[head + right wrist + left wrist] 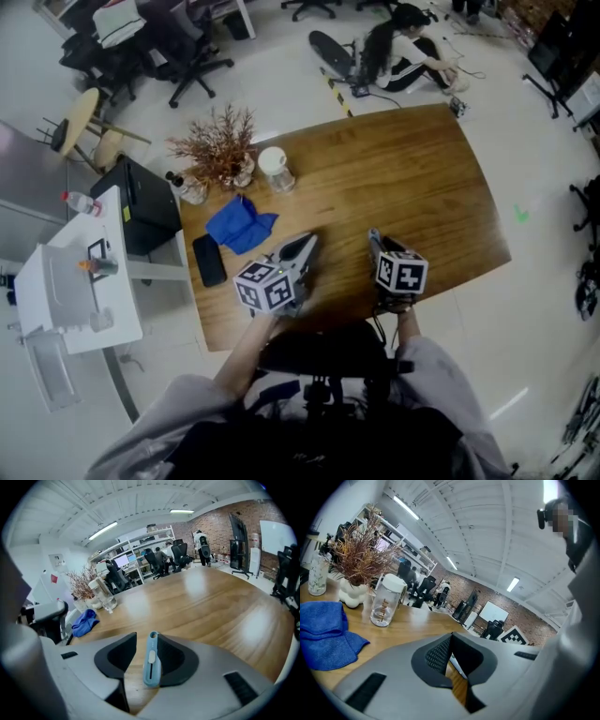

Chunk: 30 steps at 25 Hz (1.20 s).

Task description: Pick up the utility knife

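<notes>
A light blue utility knife (151,660) stands on end between the jaws of my right gripper (146,637). It leans against the right-hand pad, and a gap shows between it and the left-hand pad, so the jaws stand open around it. In the head view the right gripper (374,236) is low over the near part of the wooden table (412,169); the knife is hidden there. My left gripper (307,243) rests beside it to the left, its jaws (450,637) closed tip to tip with nothing between them.
A blue cloth (239,225), a black flat case (208,260), a lidded glass jar (276,170) and a vase of dried twigs (220,150) sit at the table's left end. A black box (145,202) and white cart (75,281) stand beyond. A person (412,52) sits on the floor.
</notes>
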Motion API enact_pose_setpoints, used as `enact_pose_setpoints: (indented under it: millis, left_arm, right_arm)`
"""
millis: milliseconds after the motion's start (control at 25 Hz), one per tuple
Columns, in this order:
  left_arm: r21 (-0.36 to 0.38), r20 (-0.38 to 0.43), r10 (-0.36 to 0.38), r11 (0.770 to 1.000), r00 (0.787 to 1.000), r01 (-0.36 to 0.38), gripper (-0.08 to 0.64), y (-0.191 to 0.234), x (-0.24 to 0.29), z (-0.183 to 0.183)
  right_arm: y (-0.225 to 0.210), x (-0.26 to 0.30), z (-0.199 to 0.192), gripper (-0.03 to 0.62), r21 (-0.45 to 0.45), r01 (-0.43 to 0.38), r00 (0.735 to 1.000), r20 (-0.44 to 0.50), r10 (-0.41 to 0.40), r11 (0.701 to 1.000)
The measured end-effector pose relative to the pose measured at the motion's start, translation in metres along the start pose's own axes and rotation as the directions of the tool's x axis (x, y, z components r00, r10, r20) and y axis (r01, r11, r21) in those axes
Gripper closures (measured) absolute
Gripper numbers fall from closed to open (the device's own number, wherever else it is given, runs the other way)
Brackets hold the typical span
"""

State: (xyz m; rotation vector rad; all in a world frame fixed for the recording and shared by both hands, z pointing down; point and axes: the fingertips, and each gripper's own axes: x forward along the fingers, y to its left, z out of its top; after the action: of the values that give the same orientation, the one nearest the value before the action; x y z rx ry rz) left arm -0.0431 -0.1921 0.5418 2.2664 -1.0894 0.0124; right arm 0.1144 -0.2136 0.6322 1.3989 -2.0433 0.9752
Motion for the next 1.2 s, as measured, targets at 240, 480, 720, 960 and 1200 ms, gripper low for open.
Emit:
enact_pose_setpoints:
  millis: [240,480,720,960,1200]
  left_arm:
    - [-0.004,0.004,-0.018,1.000,1.000,0.018,0.555,-0.004,0.002,0.002]
    - [0.001,-0.006,-0.046,0.999,0.999,0.046,0.555,-0.011,0.004,0.000]
    - [0.005,-0.013,-0.082,0.997,0.997,0.082,0.555,-0.020,0.003,0.000]
    - [0.016,-0.018,-0.098,0.995,0.995,0.099,0.555,-0.026,-0.001,0.000]
    - [0.032,-0.021,-0.107,0.994,0.994,0.107,0.555,-0.034,-0.006,0.000]
  right_arm:
    - [0.015,-0.036,0.023,0.548,0.129,-0.072,0.987,0.154,0.052,0.989]
    - [0.027,-0.056,0.030,0.578,0.135,-0.097,0.976,0.208,0.068,0.986]
    - [0.036,-0.067,0.027,0.578,0.144,-0.092,0.973,0.225,0.058,0.985]
    - [0.043,-0.075,0.021,0.580,0.138,-0.093,0.969,0.240,0.058,0.986]
    - [0.051,-0.086,0.019,0.580,0.129,-0.104,0.965,0.253,0.069,0.986]
